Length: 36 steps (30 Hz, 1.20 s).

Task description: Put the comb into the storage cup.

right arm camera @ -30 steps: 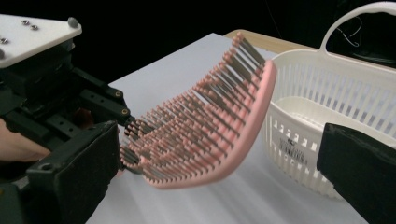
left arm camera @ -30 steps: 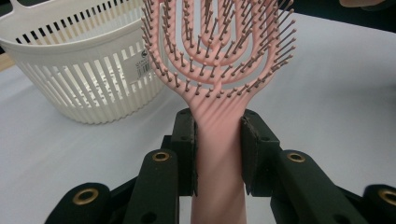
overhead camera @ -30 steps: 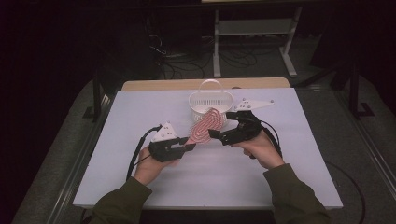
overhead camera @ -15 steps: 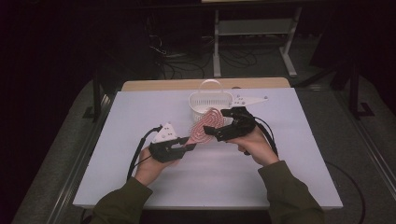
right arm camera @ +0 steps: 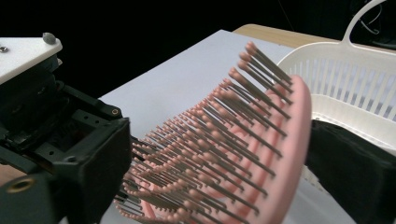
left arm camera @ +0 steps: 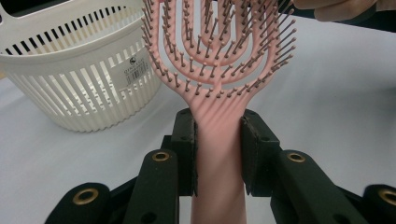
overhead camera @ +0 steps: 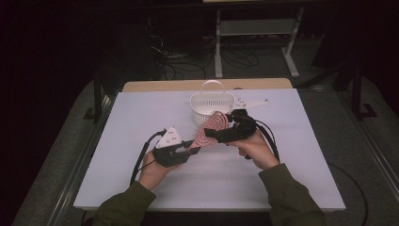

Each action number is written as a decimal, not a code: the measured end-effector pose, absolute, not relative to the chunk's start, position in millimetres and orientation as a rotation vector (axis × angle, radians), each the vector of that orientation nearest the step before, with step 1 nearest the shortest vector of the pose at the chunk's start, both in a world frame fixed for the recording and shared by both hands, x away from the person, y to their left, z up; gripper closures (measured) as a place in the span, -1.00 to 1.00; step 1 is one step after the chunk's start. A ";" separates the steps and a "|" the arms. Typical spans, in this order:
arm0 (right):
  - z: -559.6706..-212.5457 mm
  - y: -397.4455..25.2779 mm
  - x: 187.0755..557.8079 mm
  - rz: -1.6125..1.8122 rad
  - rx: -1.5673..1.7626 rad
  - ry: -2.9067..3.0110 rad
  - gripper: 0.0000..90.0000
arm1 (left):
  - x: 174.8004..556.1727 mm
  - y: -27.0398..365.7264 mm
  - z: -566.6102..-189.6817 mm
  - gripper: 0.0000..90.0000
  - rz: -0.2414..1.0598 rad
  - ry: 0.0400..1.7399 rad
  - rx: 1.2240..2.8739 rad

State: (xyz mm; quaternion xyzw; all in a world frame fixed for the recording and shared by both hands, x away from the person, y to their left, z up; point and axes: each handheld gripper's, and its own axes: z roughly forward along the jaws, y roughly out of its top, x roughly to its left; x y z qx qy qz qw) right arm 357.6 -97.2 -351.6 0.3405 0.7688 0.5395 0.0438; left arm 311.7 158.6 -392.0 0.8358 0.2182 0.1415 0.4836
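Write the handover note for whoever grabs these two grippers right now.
Left gripper: shut on the handle of the pink hairbrush, holding it above the table, bristles facing the right gripper.
Right gripper: jaws on either side of the brush head, one at its back, one on the bristle side; whether they have clamped cannot be told.
White slatted basket: upright on the white table, just beyond the brush; nothing shows inside it.
Done: brush lifted and brought between both grippers.
Left: probably pass the brush to the right gripper, release the left, then put it in the basket.
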 end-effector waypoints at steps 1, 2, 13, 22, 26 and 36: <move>-351.8 -97.8 357.6 1.652 1.048 2.352 -0.77 | 311.4 158.6 -391.8 0.55 0.350 0.532 2.035; -352.1 -98.5 357.8 1.659 1.051 2.352 -0.73 | 311.4 158.8 -391.8 0.55 0.348 0.533 2.032; -351.9 -101.3 358.6 1.706 1.081 2.336 -0.50 | 311.2 158.6 -393.3 0.55 0.353 0.531 2.034; -352.5 -102.0 359.3 1.717 1.107 2.342 -0.27 | 310.5 157.6 -393.8 0.55 0.362 0.526 2.034; -353.0 -101.9 359.9 1.722 1.114 2.352 -0.19 | 310.3 157.5 -394.3 0.55 0.377 0.522 2.040; -353.3 -101.2 360.3 1.735 1.112 2.382 0.02 | 310.1 156.5 -396.0 0.55 0.393 0.512 2.050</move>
